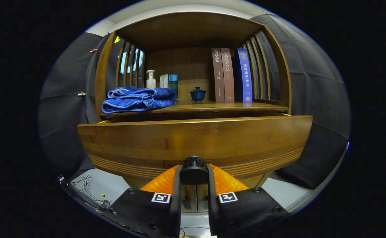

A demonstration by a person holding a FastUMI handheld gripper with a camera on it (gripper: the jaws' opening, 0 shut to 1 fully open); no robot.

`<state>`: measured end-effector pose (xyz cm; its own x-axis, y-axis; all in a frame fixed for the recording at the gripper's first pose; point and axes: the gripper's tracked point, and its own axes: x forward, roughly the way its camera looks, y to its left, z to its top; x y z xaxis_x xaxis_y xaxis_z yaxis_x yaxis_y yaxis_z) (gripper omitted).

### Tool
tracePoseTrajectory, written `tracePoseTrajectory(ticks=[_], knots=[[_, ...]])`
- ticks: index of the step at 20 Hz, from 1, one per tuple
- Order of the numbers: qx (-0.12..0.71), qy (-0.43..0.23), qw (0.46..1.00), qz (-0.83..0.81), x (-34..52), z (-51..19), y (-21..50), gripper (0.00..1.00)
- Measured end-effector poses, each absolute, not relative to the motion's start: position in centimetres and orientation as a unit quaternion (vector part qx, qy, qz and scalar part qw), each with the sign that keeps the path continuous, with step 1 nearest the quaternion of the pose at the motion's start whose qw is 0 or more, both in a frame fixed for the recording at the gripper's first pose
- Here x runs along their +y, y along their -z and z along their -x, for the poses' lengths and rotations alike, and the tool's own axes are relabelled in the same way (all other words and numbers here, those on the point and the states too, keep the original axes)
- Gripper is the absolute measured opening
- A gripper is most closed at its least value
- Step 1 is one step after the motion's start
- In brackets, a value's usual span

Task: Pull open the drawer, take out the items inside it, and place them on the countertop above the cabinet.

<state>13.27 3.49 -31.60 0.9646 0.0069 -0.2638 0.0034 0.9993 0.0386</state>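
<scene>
Between the jaws (pixel 194 175), a round dark drawer knob (pixel 193 172) is clamped, one finger pressing on each of its sides; the jaws are clenched on the knob and nothing else. The knob is mounted low on the centre of the wooden drawer front (pixel 193 142), which stands proud of the cabinet: a dark gap separates its upper edge from the lip of the countertop (pixel 212 106), so the drawer appears partly drawn out. Its contents cannot be seen from this low angle, being hidden behind the drawer front.

On the surface above, left to right: a folded blue towel (pixel 137 99) at the front edge, a white pump bottle (pixel 150 79), a small pale box (pixel 164 81) beside a teal container (pixel 173 84), a lidded blue teacup (pixel 197 94), and three upright books (pixel 231 75) against the slatted right side.

Step in hand: pulling the drawer open. A good pull would run straight back along the drawer's travel, level and without twisting, the grip kept firm on the knob's stem side so the fingers do not slide off its rounded face. The pull should probably go on until the interior is exposed enough for a reach from above.

Pose: the gripper is held level, below the countertop, squarely facing the drawer front, its fingers left and right of the knob.
</scene>
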Motion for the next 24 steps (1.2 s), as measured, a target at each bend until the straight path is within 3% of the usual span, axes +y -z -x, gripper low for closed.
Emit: tracePoseTrajectory(ticks=[22,23,24], knots=[[0.141,-0.004,0.989,-0.034,3.7,-5.8,32.0,0.38],[0.140,-0.004,0.990,-0.035,3.7,-5.7,32.0,0.40],[0.140,-0.006,0.989,-0.039,3.8,-5.6,31.6,0.52]])
